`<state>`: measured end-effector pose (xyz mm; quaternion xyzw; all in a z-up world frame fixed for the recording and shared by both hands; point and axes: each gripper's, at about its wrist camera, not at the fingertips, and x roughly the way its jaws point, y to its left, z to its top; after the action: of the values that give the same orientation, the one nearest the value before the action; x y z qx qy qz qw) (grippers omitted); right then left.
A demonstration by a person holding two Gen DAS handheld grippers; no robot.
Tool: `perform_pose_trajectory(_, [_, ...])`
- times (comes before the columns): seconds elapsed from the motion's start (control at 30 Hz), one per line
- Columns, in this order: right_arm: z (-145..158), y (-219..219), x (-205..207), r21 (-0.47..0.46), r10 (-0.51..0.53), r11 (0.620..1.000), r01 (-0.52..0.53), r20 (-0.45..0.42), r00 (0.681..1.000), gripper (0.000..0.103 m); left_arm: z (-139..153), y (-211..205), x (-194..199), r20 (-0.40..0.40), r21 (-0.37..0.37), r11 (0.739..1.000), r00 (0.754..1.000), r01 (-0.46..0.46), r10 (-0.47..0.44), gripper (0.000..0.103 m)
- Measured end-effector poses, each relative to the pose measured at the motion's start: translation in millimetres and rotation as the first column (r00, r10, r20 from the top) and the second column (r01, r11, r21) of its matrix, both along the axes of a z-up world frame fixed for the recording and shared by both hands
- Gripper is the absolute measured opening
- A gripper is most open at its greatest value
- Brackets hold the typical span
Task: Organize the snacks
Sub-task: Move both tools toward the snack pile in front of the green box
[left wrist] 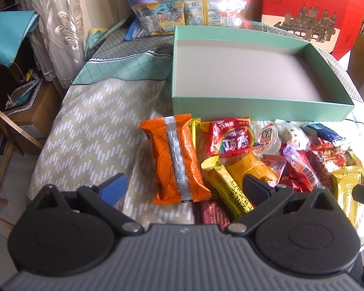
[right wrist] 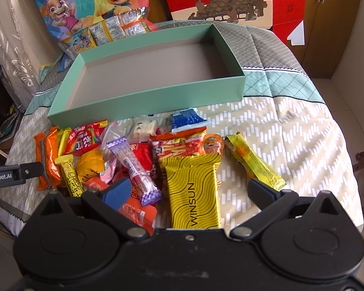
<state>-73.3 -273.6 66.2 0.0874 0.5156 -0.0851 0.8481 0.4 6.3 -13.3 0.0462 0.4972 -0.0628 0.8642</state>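
Both the left gripper [left wrist: 183,189] and right gripper [right wrist: 188,191] hover with fingers spread wide and empty over a heap of wrapped snacks [right wrist: 123,155] lying on the patterned bedspread [right wrist: 291,145] just before the shallow mint-green cardboard box [right wrist: 145,98].

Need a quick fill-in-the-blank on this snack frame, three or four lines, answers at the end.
1. The mint-green box holds ____ snacks.
2. The orange packet lies at the ____ end of the snack row, seen from the left wrist.
3. The yellow packet between the right gripper's fingers reads ____.
4. Both the left gripper and the right are ____.

Answers: no; left; WINSUN; open
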Motion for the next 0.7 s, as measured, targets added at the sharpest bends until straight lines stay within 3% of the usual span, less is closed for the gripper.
perform_pose_trajectory(0.7, [-10, -1, -1, 0.0, -0.018, 1.0, 0.018, -0.045, 0.999, 0.103, -17, -3, 3, -0.06, -0.008, 1.0, 0.998, 0.021, -0.022, 0.103])
